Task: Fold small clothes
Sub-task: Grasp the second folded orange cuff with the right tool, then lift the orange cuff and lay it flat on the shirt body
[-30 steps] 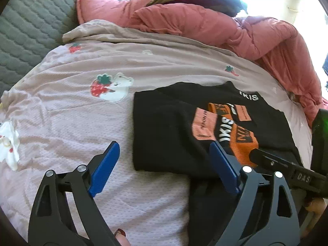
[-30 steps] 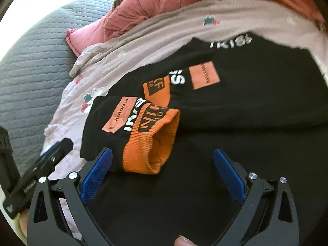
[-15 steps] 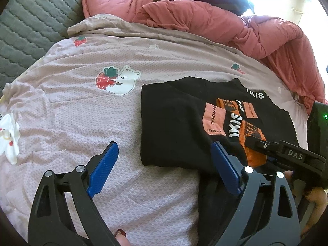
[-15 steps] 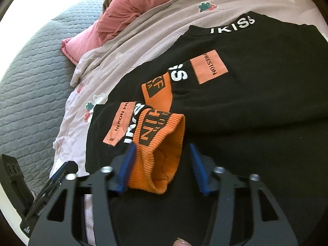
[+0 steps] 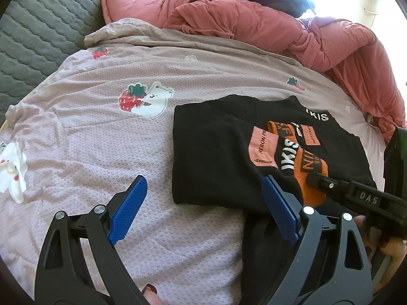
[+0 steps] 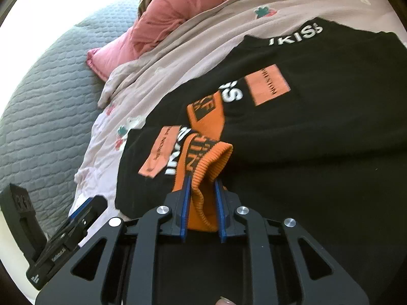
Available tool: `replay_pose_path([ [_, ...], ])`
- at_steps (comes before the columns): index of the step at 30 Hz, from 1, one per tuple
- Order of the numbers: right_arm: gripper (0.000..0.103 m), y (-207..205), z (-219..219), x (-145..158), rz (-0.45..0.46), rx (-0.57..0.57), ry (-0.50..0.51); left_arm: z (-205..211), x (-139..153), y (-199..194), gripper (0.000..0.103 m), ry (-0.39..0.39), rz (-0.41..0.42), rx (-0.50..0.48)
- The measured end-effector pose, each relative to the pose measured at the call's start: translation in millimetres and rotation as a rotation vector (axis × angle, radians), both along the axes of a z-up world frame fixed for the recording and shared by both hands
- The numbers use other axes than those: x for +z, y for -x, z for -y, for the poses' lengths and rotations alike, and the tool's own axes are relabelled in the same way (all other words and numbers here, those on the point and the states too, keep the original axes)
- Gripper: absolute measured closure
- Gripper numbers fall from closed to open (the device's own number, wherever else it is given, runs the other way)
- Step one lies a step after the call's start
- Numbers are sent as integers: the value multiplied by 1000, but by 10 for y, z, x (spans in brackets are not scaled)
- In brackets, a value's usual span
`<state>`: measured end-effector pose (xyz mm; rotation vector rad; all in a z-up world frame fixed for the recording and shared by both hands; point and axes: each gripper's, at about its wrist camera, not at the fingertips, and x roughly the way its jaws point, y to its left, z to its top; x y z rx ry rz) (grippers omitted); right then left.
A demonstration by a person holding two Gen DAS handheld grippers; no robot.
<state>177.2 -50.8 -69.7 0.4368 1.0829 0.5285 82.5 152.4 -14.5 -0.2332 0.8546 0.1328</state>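
A black sweatshirt (image 5: 216, 147) with orange patches and white lettering lies partly folded on the pink bedsheet (image 5: 101, 132); it also shows in the right wrist view (image 6: 305, 137). Its sleeve with an orange ribbed cuff (image 6: 206, 172) lies across the body. My right gripper (image 6: 202, 193) is shut on that orange cuff (image 5: 311, 178), which bunches between the blue pads. My left gripper (image 5: 203, 208) is open and empty, hovering over the sweatshirt's near left corner, one pad over the sheet, one over black fabric.
A rumpled pink-red duvet (image 5: 279, 25) is piled at the far side of the bed. A grey quilted cover (image 5: 38, 25) lies at the far left. A small white garment (image 5: 12, 167) lies on the sheet at the left edge.
My right gripper moved forward and closed on the orange cuff, from wide open. My left gripper shifted slightly and stayed open.
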Motion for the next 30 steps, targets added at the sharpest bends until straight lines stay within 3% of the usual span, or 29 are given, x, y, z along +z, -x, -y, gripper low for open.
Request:
replay_pose_path([
  [6, 81, -62, -38, -49, 9, 5, 15, 43, 22, 32, 19, -10, -4, -1],
  [9, 98, -64, -69, -25, 29, 40, 13, 62, 35, 38, 19, -13, -3, -1],
  [17, 99, -47, 23, 518, 236, 62, 55, 56, 134, 75, 19, 4, 41, 34],
  [23, 99, -209, 489, 844, 327, -46, 126, 123, 166, 40, 19, -4, 42, 24],
  [30, 99, -270, 1046, 938, 373, -166, 204, 246, 170, -15, 19, -13, 40, 3],
])
